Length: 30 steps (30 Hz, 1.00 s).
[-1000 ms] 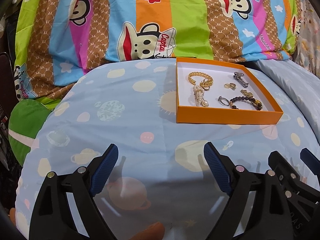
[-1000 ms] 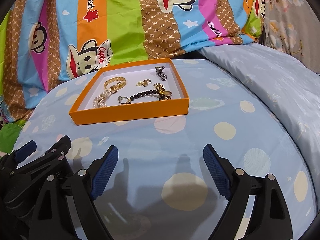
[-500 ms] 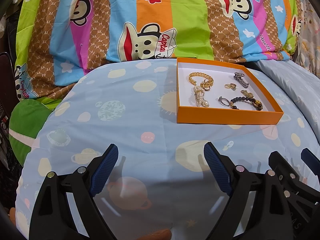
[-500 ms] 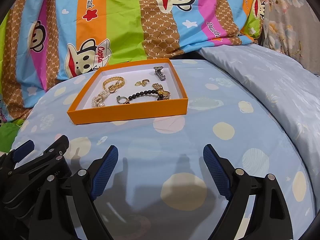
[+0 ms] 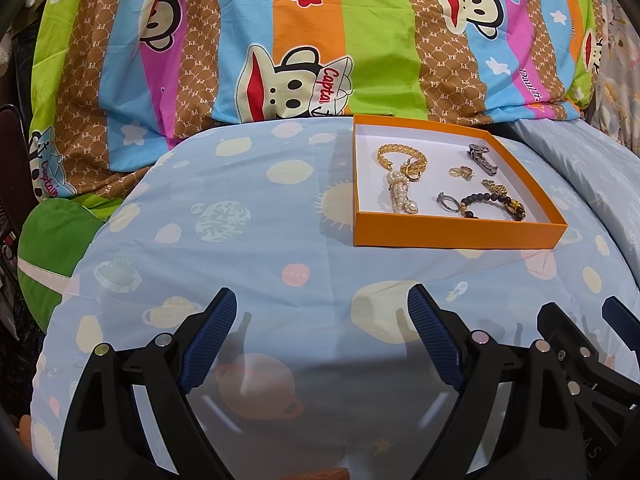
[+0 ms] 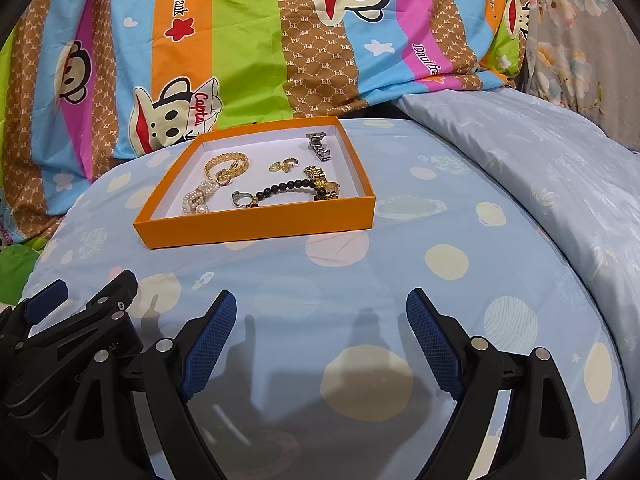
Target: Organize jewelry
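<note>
An orange tray (image 5: 456, 235) (image 6: 256, 224) with a white floor lies on the light blue cushion. In it are a gold chain bracelet (image 5: 400, 157) (image 6: 226, 166), a pearl piece (image 5: 402, 198) (image 6: 199, 199), a silver ring (image 5: 448, 201) (image 6: 240, 199), a black bead bracelet (image 5: 494, 204) (image 6: 280, 189), gold earrings (image 5: 462, 171) (image 6: 285, 165) and a silver clasp (image 5: 482, 159) (image 6: 320, 146). My left gripper (image 5: 322, 336) is open and empty, well short of the tray. My right gripper (image 6: 321, 336) is open and empty, also short of it.
A striped cartoon-monkey quilt (image 5: 320, 48) (image 6: 256, 40) rises behind the tray. A pale blue blanket (image 6: 540, 168) lies at the right. A green cushion (image 5: 52, 248) sits at the left. Each gripper shows at the edge of the other's view.
Both grippers have shifted slightly, so the tray sits a little lower and further left in the right wrist view. Both stay open.
</note>
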{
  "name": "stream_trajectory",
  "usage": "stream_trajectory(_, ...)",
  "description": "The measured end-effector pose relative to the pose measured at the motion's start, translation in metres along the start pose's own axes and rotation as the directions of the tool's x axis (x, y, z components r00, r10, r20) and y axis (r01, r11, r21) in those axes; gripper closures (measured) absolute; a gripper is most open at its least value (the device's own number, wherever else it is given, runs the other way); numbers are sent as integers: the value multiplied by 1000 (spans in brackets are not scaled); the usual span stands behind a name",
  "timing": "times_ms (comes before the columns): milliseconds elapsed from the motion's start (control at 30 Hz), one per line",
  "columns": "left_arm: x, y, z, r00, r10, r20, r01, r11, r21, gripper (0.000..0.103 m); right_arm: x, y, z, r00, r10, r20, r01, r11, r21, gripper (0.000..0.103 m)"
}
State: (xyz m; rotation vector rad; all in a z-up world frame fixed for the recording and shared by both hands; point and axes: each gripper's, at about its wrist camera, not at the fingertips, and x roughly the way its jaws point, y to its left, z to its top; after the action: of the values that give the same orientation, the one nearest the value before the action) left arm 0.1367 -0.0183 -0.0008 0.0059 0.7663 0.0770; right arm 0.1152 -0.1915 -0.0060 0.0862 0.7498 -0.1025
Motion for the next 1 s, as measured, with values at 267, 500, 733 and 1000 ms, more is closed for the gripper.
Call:
stream_trajectory(267, -1, -1, -1, 1000, 6, 7, -6, 1000, 1, 18, 0, 0, 0, 1000, -1, 0, 1, 1000, 0, 17)
stream_trajectory(500, -2, -2, -1, 1000, 4, 9, -4, 1000, 2, 18, 1, -2, 0, 1000, -2, 1, 2, 1000, 1, 17)
stream_trajectory(733, -2, -1, -1, 1000, 2, 7, -2, 1000, 2, 18, 1, -2, 0, 1000, -1, 1, 1, 1000, 0, 17)
stream_trajectory(1000, -2, -1, -1, 1000, 1, 7, -1, 1000, 1, 18, 1, -2, 0, 1000, -1, 1, 1, 1000, 0, 17)
